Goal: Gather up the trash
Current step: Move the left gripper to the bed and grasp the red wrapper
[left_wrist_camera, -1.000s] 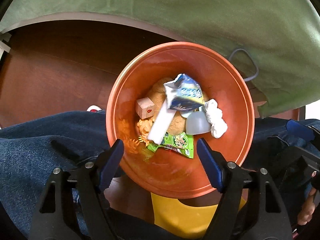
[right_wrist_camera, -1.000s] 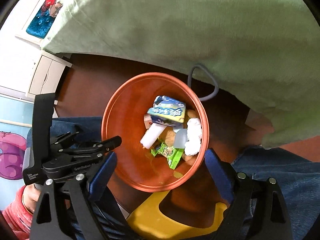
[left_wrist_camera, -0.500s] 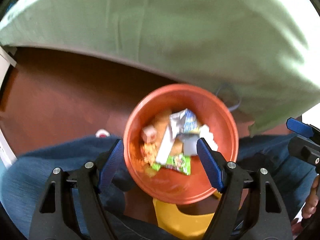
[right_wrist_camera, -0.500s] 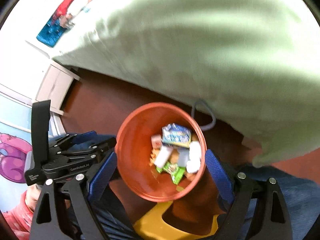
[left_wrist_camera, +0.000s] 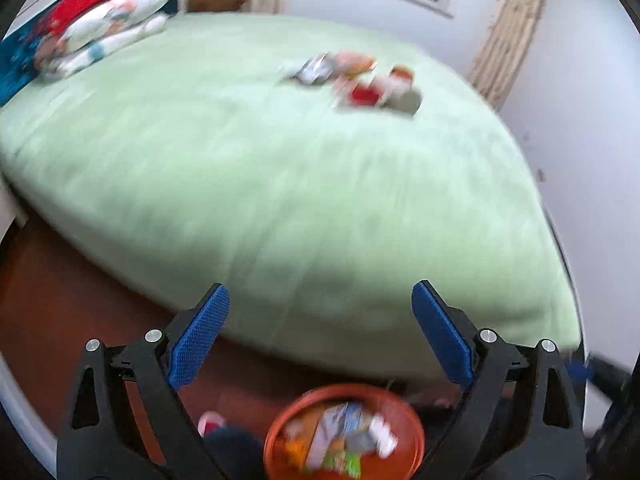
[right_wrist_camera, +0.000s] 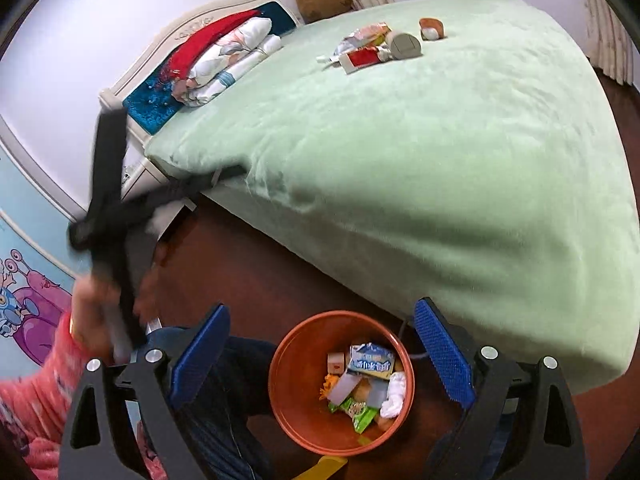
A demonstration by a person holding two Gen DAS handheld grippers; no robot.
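**Litter Left at Bed's Far Edge**

Both the left gripper (left_wrist_camera: 320, 332) and right gripper (right_wrist_camera: 322, 350) hang with jaws apart and empty above the orange bin (right_wrist_camera: 296, 412) on the floor, already part-filled. Remaining trash (right_wrist_camera: 376, 46) clusters near the green bed's (right_wrist_camera: 420, 160) far edge. A long, level reach seems wise. Motion blur obscures the individual pieces in the left view.

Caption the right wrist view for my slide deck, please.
Open right gripper above an orange bin of collected trash, with more litter waiting on the green bed.
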